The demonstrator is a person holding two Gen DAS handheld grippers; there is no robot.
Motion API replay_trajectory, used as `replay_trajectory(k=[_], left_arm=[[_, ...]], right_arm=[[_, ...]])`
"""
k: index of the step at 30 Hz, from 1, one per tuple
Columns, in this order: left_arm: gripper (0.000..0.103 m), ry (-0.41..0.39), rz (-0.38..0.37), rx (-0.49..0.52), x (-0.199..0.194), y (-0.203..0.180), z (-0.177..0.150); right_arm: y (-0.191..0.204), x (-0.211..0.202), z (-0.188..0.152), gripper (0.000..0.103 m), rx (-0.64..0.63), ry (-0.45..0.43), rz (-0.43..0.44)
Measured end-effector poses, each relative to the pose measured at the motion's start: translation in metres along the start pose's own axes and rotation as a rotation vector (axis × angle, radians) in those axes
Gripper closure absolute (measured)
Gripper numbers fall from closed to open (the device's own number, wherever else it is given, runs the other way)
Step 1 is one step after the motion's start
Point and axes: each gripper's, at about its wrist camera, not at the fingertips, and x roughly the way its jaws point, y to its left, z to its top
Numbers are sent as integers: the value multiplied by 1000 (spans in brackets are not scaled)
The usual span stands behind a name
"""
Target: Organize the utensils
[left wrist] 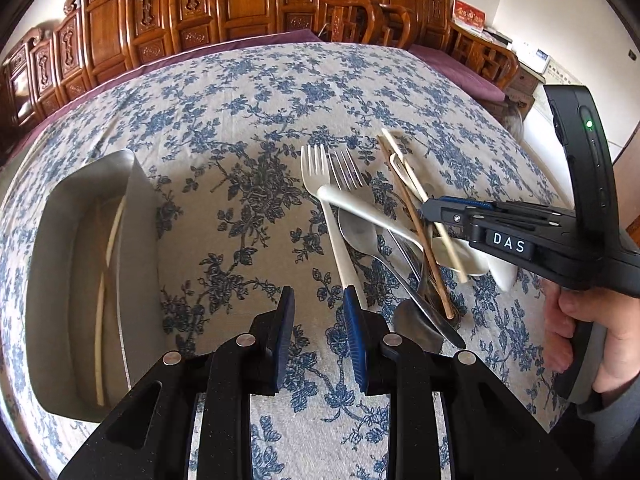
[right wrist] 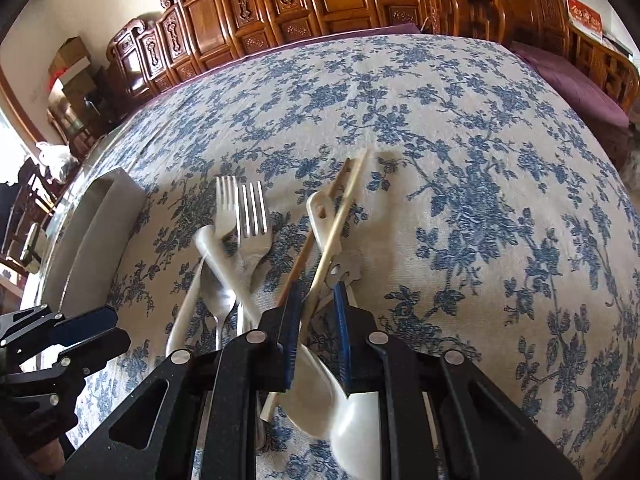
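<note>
The right tool [right wrist: 316, 292] hangs tilted down over the pile of utensils [left wrist: 380, 232] lying on the flower-patterned cloth of the surface [right wrist: 460, 160]; its blue pads are drawn close around a pale chopstick [right wrist: 340, 216], which runs up between them, though whether they actually press on it cannot be told; a brown chopstick [left wrist: 416, 232] lies just beside it, crossing a white ladle-like spoon [right wrist: 320, 208]. Two forks [right wrist: 244, 212], a metal spoon [left wrist: 356, 232] and white plastic pieces overlap in the same heap. The left tool [left wrist: 318, 300] hovers near the pile's near end, its pads slightly parted with only cloth between them. A metal tray [left wrist: 136, 208] sits at the surface's left edge, well apart from the heap, holding a pale stick [left wrist: 108, 260].
</note>
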Motion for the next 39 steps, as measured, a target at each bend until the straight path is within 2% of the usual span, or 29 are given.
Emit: replay_trajectory(k=[5,6,8,16,24,30,32,33,34,39], left_arm=[[80,-2,7,7,5,-7,5],[80,-2,9,8,5,-8,6],[80,0,14,12,8,-11,8],[80,28,21,8,28,-14,14],[80,54,72,13,50,-19,28],[77,65,149,44,55,-22,33],[80,69,158,59,55,-23,34],[90,68,149,58,56,-23,35],[94,70,144,56,57,-22,36],[95,62,139,33,56,-14,36]], right_arm=[[0,1,-2,87,-7,17,1],[0,1,-2,95,-8,17,0],[-1,-1,-1,97,-10,8,-8],[-11,-17,5,97,-5,-47,16],[-17,-22,9,97,-2,-73,46],[-14,-26,9,97,-7,-83,65],[-13,-26,10,97,-9,-83,66],[-12,-26,11,97,-13,-84,66],[-11,-26,11,97,-18,-88,67],[-11,-20,12,97,-27,-74,50]])
